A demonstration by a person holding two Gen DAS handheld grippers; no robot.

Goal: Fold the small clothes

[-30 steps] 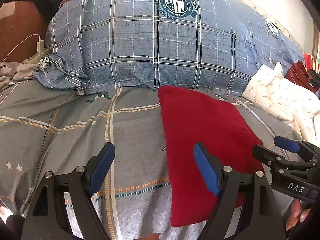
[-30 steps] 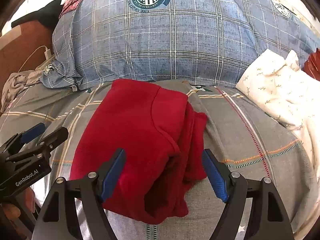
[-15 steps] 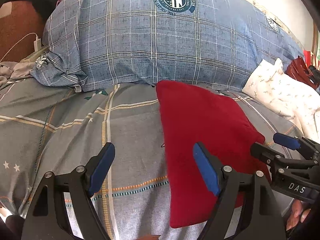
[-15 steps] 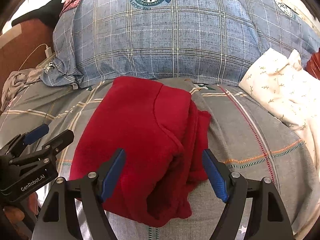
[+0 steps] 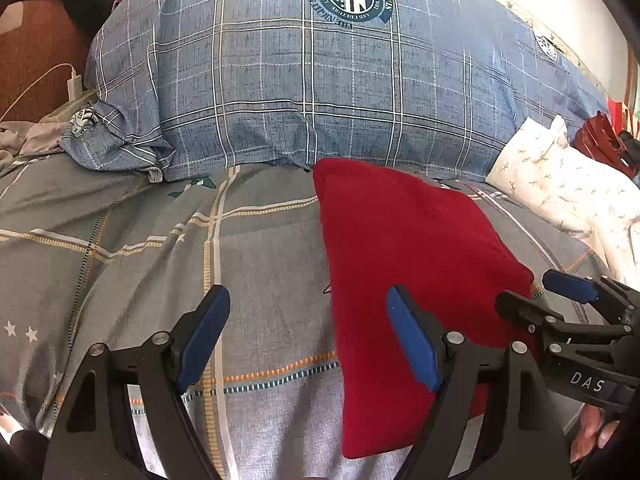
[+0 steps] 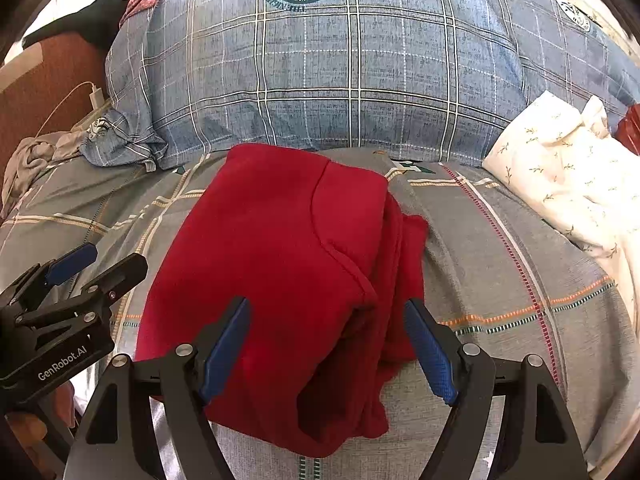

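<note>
A folded red garment (image 6: pixel 288 264) lies on the grey checked bedsheet (image 6: pixel 500 264), its layered edges on the right side. In the left wrist view the same red garment (image 5: pixel 404 264) sits right of centre. My left gripper (image 5: pixel 308 320) is open, hovering over bare sheet by the garment's left edge, nothing between its blue pads. My right gripper (image 6: pixel 326 330) is open above the garment's near end, its pads apart from the cloth. Each gripper shows in the other's view: the right gripper (image 5: pixel 560 296) at the right edge, the left gripper (image 6: pixel 96 264) at the left edge.
A large blue plaid pillow (image 5: pixel 320 92) fills the back of the bed. A white floral cloth (image 6: pixel 560 184) lies at the right. A charger with its cable (image 5: pixel 74 84) and a wooden headboard (image 5: pixel 32 68) are at the far left. Grey crumpled fabric (image 6: pixel 36 152) lies there too.
</note>
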